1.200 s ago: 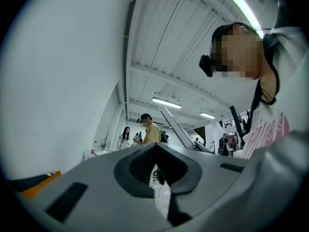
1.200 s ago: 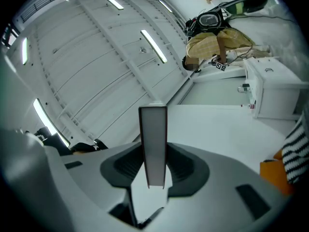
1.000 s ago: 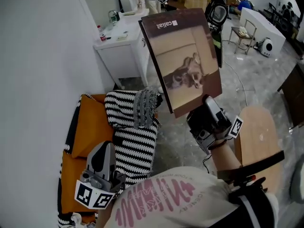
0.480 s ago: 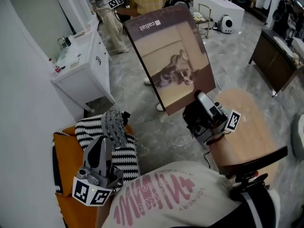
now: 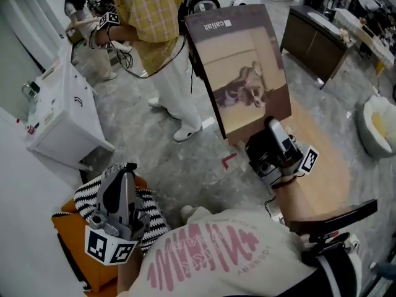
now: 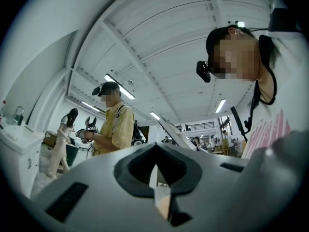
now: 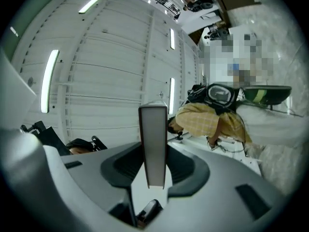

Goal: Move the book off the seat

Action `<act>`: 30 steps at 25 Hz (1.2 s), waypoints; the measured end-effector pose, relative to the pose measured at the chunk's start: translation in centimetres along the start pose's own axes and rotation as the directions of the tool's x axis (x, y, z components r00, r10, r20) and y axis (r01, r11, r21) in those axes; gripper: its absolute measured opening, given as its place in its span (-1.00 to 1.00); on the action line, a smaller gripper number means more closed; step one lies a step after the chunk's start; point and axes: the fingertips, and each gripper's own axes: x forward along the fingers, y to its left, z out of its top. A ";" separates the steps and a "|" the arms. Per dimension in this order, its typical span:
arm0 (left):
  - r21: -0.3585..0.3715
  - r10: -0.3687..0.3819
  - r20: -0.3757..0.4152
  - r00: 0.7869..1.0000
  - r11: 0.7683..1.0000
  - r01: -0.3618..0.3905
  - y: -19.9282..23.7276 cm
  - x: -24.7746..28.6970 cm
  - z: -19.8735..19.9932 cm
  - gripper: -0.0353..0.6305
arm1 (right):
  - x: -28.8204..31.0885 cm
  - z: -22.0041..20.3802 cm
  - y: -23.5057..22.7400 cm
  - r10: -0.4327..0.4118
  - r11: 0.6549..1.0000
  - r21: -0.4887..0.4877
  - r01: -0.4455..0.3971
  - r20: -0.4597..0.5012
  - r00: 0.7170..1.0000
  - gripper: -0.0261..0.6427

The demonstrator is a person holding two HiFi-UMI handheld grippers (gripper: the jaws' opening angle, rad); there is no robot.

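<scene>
A large brown-covered book (image 5: 241, 73) with a photo of a dog stands upright in the air, its lower edge clamped in my right gripper (image 5: 265, 140). In the right gripper view the book's (image 7: 153, 139) page edge runs straight up between the jaws of my right gripper (image 7: 153, 170). The seat, an orange cushion (image 5: 65, 243) with a black-and-white striped throw (image 5: 151, 210), lies at the lower left, well apart from the book. My left gripper (image 5: 124, 173) hovers over the striped throw, shut and holding nothing; my left gripper (image 6: 155, 180) points up toward the ceiling.
A round wooden table (image 5: 325, 172) lies under and right of the right gripper. A person in a yellow shirt (image 5: 154, 17) stands behind the book. A white cabinet (image 5: 59, 116) is at left, a dark sideboard (image 5: 312, 39) at back right, a white cushion (image 5: 378, 125) at right.
The view has swung right: the seat has slid to the lower left and the table has come under the book. The book stays upright in the right gripper. The left gripper stays shut.
</scene>
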 end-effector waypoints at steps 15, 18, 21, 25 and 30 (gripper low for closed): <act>-0.172 -0.487 0.045 0.872 0.856 0.487 -0.5 15.3 -2.2 -0.87 | -9.0 4.9 4.7 -0.206 0.892 -0.296 0.342 0.408 0.889 -0.45; -0.196 -0.539 0.043 0.841 0.821 0.536 -0.7 17.9 -2.0 -0.87 | -9.5 5.2 4.3 -0.241 0.872 -0.286 0.396 0.453 0.858 -0.45; -0.211 -0.585 0.047 0.809 0.786 0.581 -0.2 18.9 -2.9 -0.88 | -11.0 3.8 2.6 -0.265 0.857 -0.270 0.438 0.499 0.825 -0.45; -0.227 -0.635 0.047 0.771 0.745 0.628 0.6 19.3 -4.7 -0.88 | -13.5 1.4 -0.7 -0.298 0.853 -0.215 0.476 0.547 0.782 -0.45; -0.255 -0.682 0.012 0.731 0.705 0.662 1.0 20.1 -7.0 -0.87 | -14.7 -0.4 -3.5 -0.312 0.863 -0.153 0.481 0.586 0.748 -0.45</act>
